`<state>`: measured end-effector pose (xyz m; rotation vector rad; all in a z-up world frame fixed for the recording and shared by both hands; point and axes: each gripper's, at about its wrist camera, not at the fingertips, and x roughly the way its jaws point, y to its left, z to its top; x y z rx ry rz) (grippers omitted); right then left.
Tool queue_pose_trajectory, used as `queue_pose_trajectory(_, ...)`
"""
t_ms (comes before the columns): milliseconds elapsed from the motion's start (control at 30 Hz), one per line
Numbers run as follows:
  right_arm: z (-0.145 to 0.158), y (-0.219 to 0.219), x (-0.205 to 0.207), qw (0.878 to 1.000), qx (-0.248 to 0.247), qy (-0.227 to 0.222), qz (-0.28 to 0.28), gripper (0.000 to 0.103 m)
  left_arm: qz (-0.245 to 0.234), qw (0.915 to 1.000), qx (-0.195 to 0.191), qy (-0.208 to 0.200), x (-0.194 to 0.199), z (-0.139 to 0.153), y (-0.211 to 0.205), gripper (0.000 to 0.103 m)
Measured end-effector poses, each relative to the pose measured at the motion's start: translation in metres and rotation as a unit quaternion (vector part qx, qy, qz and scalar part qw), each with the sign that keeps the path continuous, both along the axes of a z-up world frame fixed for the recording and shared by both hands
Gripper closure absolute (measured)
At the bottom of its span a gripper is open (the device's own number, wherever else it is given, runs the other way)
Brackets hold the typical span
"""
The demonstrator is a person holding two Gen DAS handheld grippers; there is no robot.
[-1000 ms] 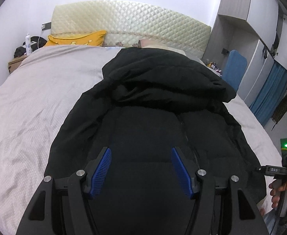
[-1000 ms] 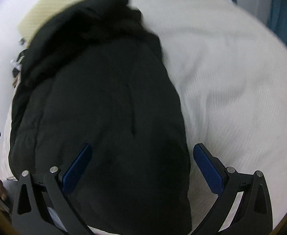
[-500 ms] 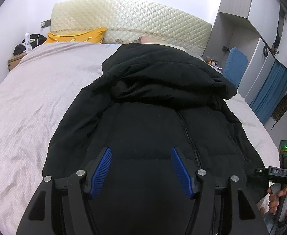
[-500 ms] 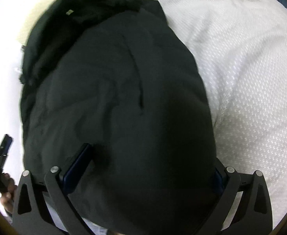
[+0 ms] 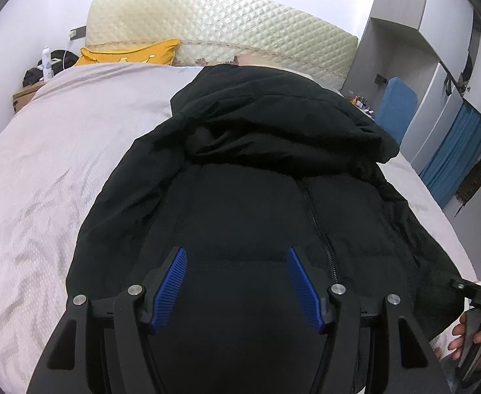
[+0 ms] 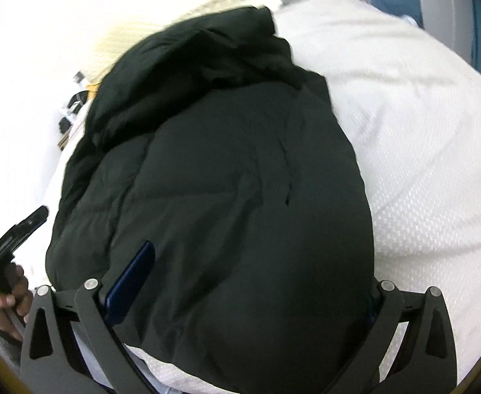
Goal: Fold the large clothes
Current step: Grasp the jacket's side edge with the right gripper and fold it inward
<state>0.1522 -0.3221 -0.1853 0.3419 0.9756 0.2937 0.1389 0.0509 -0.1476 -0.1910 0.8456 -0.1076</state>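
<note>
- A black jacket [image 5: 257, 177] is seen spread on the bed [image 5: 43, 180], hood toward the headboard [image 5: 224, 26].
- The left gripper [image 5: 237, 272] is held over the jacket, blue fingers [image 5: 170, 285] apart, nothing pinched between them.
- A yellow pillow [image 5: 132, 52] is seen by the headboard.
- A hand [image 5: 470, 338] is visible at the lower right edge.

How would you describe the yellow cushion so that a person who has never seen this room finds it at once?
Look first at the bed with its pale cover, then follow it up to the cream quilted headboard. The yellow cushion lies at the foot of that headboard, on the left side in the left wrist view. It is the only bright yellow thing there, unlike the black jacket spread over the bed.
</note>
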Motion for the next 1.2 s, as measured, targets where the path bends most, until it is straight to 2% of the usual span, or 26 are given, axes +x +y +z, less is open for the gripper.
queue_pose_trajectory(133,0.018,0.015,-0.011,0.997,0.001,-0.051,0.05,0.0,0.003,1.0,0.0,0.002,0.0,-0.001,0.001,0.04)
queue_pose_trajectory(233,0.013,0.019,-0.007,0.998,-0.002,-0.047,0.052,0.0,0.004,0.9999,-0.006,0.008,0.001,-0.004,0.002,0.04)
queue_pose_trajectory(333,-0.004,0.006,0.006,1.0,0.024,-0.005,0.016,0.0,0.007,0.9998,-0.011,0.012,0.002,-0.005,0.003,0.04)
queue_pose_trajectory(400,-0.019,-0.008,0.008,0.999,0.02,0.035,-0.017,0.0,0.01,0.9997,-0.015,0.016,0.002,-0.006,0.005,0.04)
queue_pose_trajectory(467,-0.038,-0.018,0.013,0.995,0.002,0.085,-0.053,0.001,0.013,0.9995,-0.019,0.021,0.003,-0.008,0.006,0.04)
queue_pose_trajectory(567,-0.06,-0.027,0.018,0.988,0.015,0.136,-0.073,0.003,0.018,0.999,-0.027,0.03,0.003,-0.01,0.011,0.04)
queue_pose_trajectory(667,-0.063,-0.023,0.019,0.987,0.031,0.143,-0.06,0.02,0.021,0.9982,-0.034,0.044,0.005,-0.012,0.016,0.04)
queue_pose_trajectory(733,-0.057,-0.018,0.017,0.99,0.034,0.129,-0.041,0.039,0.021,0.9972,-0.042,0.058,0.006,-0.013,0.021,0.04)
queue_pose_trajectory(767,-0.051,-0.014,0.015,0.993,0.034,0.114,-0.029,0.044,0.02,0.9968,-0.045,0.063,0.006,-0.013,0.024,0.04)
queue_pose_trajectory(833,-0.041,-0.011,0.011,0.995,0.029,0.092,-0.02,0.071,0.017,0.9949,-0.058,0.081,0.007,-0.013,0.03,0.04)
queue_pose_trajectory(900,-0.034,-0.01,0.007,0.996,0.026,0.08,-0.022,0.083,0.016,0.9933,-0.066,0.093,0.006,-0.012,0.038,0.04)
queue_pose_trajectory(1100,-0.014,-0.018,-0.001,0.998,0.031,0.042,-0.023,0.09,0.032,0.9853,-0.091,0.141,0.005,-0.008,0.078,0.04)
queue_pose_trajectory(1200,-0.006,-0.028,-0.006,0.999,0.028,0.028,-0.023,0.09,0.034,0.9771,-0.106,0.181,0.01,-0.015,0.1,0.037)
